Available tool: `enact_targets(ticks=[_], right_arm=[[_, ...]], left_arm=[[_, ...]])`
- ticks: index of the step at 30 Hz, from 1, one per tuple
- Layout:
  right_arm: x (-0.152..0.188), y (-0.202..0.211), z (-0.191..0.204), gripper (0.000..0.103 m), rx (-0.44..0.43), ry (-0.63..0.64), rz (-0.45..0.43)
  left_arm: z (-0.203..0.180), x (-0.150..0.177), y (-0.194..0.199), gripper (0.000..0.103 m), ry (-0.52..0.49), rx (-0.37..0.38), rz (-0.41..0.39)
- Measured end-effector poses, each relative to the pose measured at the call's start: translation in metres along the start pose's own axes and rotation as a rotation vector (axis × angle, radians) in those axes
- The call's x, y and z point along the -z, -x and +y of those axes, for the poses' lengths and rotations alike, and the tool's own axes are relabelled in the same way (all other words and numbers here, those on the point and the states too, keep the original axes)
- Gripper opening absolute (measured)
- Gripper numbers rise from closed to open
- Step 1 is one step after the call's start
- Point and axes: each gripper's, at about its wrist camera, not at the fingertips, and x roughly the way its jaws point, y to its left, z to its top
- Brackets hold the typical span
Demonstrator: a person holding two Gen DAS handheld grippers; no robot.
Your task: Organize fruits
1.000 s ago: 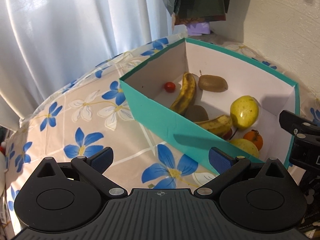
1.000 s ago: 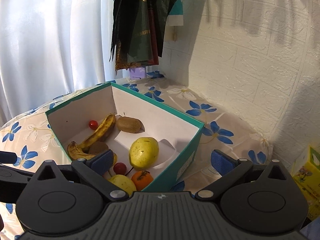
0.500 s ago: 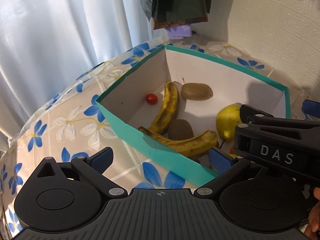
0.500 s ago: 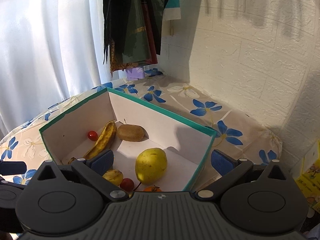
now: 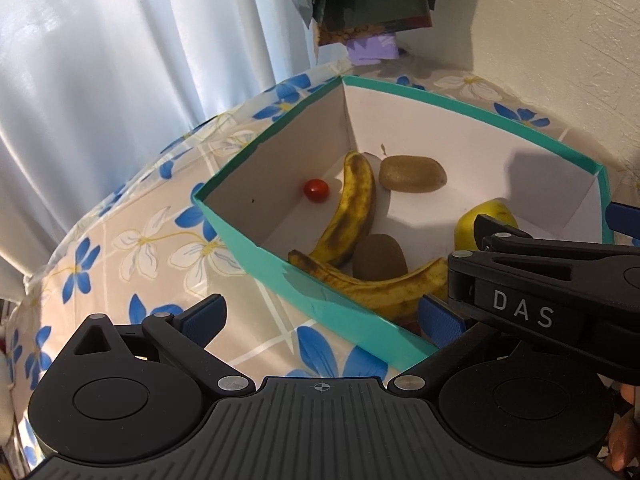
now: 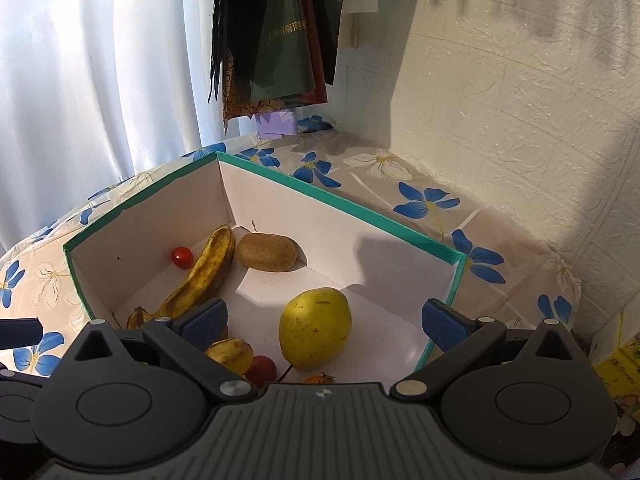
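Hovering with both jaws spread and empty, my right gripper (image 6: pixel 324 320) hangs over the teal box (image 6: pixel 340 200), the yellow pear (image 6: pixel 315 327) just ahead between its fingers. My left gripper (image 5: pixel 320 318) sits outside the box's near wall, which stands between it and the bananas (image 5: pixel 352 216); the right tongs cross in front of its right finger.

A table (image 6: pixel 404 184) fills the middle ground, spread with a beige cloth (image 5: pixel 132 240) printed with blue and white flowers. White curtains (image 6: pixel 100 68) hang in folds from 9 to 12 o'clock. At 12 o'clock a bunch of dark bags (image 6: pixel 276 28) hangs, one dark green with gold lettering, and just below them a small lilac box (image 6: pixel 277 123) rests on the table's far edge. A white brick-textured wall (image 6: pixel 520 80) runs from 1 to 3 o'clock. At 4 o'clock, off the table, part of a yellow carton (image 6: pixel 618 364) shows.
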Motion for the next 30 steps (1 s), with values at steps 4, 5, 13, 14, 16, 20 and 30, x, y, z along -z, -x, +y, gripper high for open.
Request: enact_targets(ticks=[4, 5, 13, 14, 16, 20, 30], right_arm=[[0.002, -0.003, 0.000, 0.103, -0.012, -0.004, 0.018], [0.003, -0.003, 0.000, 0.103, -0.017, -0.006, 0.021], [0.004, -0.005, -0.001, 0.103, -0.036, -0.013, 0.054], [0.004, -0.005, -0.001, 0.103, -0.036, -0.013, 0.055], [0.004, -0.005, -0.001, 0.103, -0.038, -0.014, 0.055], [0.004, -0.005, -0.002, 0.103, -0.040, -0.012, 0.055], [0.002, -0.002, -0.004, 0.103, -0.028, 0.003, 0.039]], left_arm=[[-0.004, 0.002, 0.001, 0.103, -0.026, 0.003, 0.003], [-0.005, 0.002, 0.001, 0.103, -0.032, 0.006, 0.004], [-0.011, 0.003, 0.001, 0.103, -0.052, 0.012, 0.014], [-0.011, 0.003, 0.001, 0.103, -0.051, 0.012, 0.014], [-0.011, 0.003, 0.002, 0.103, -0.053, 0.008, 0.012], [-0.011, 0.003, 0.002, 0.103, -0.054, 0.010, 0.014], [-0.004, 0.002, 0.006, 0.103, -0.025, 0.005, 0.009]])
